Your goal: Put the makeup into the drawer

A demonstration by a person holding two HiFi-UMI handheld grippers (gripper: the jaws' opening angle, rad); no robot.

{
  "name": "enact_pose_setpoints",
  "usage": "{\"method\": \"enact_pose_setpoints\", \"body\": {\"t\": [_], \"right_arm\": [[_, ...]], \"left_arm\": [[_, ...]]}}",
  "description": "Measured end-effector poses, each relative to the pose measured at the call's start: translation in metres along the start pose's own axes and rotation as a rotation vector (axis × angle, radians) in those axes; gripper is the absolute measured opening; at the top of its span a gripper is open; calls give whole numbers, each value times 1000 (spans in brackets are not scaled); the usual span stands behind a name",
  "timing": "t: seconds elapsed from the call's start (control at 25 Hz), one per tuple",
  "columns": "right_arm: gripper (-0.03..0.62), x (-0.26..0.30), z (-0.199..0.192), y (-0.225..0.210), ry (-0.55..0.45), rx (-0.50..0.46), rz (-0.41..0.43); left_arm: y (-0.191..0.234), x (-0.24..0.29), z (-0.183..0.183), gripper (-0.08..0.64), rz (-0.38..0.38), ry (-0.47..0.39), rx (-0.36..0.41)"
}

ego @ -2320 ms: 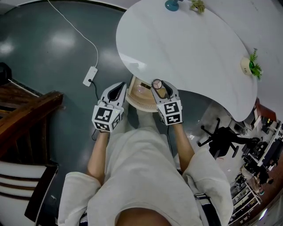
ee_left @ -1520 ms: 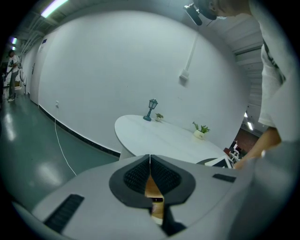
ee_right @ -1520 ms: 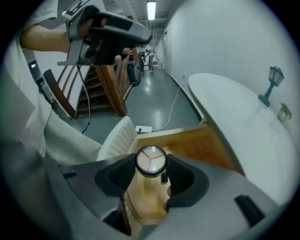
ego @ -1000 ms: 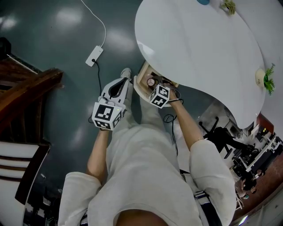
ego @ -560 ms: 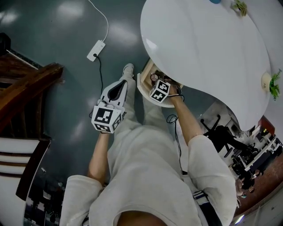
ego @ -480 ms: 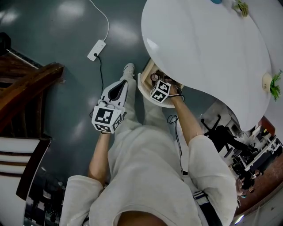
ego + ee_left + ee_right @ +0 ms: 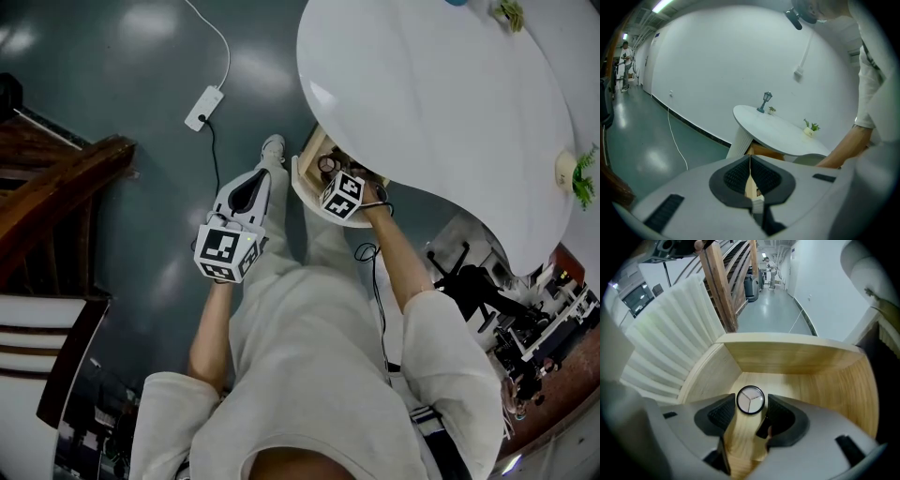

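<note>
A round black-rimmed makeup compact sits between the pads of my right gripper, which is shut on it just above the floor of the open wooden drawer. In the head view the right gripper points steeply down into that drawer under the white table; the compact shows at its tip. My left gripper hangs left of the drawer, shut and empty. In the left gripper view its jaws are pressed together, with the drawer beyond.
The ribbed white table pedestal stands beside the drawer. A power strip with cable lies on the dark floor, and a wooden staircase is at the left. An office chair is at the right. A small plant stands on the table.
My right gripper has tipped downward and lowered the compact from above the drawer's front into the drawer. The left gripper has sunk slightly and stays shut.
</note>
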State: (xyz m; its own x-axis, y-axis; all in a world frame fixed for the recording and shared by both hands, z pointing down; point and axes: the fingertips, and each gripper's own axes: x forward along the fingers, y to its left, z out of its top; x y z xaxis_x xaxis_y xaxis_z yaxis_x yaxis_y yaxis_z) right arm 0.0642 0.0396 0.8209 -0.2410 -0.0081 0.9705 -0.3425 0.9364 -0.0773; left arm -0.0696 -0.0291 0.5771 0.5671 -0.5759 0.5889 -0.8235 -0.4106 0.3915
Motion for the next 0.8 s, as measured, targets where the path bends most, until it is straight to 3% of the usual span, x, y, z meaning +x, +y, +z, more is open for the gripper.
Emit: {"method": "enact_pose_setpoints", "body": {"t": [0.2,0.32,0.72,0.8], "right_arm": [[190,-30,8,1,-72,50,-49],[168,-51,15,0,-133,133,-82],[4,-132,6,-15,-401,662,-147],[-2,-147,-1,-19,-448,738,-168]], "left_arm": [[-9,-1,5,12,-14,-7,13],[-16,-1,8,12,-26,-11,27],[-46,9,31,12,-80,-28,97],[-54,13,36,12,-91,-29,110]]}}
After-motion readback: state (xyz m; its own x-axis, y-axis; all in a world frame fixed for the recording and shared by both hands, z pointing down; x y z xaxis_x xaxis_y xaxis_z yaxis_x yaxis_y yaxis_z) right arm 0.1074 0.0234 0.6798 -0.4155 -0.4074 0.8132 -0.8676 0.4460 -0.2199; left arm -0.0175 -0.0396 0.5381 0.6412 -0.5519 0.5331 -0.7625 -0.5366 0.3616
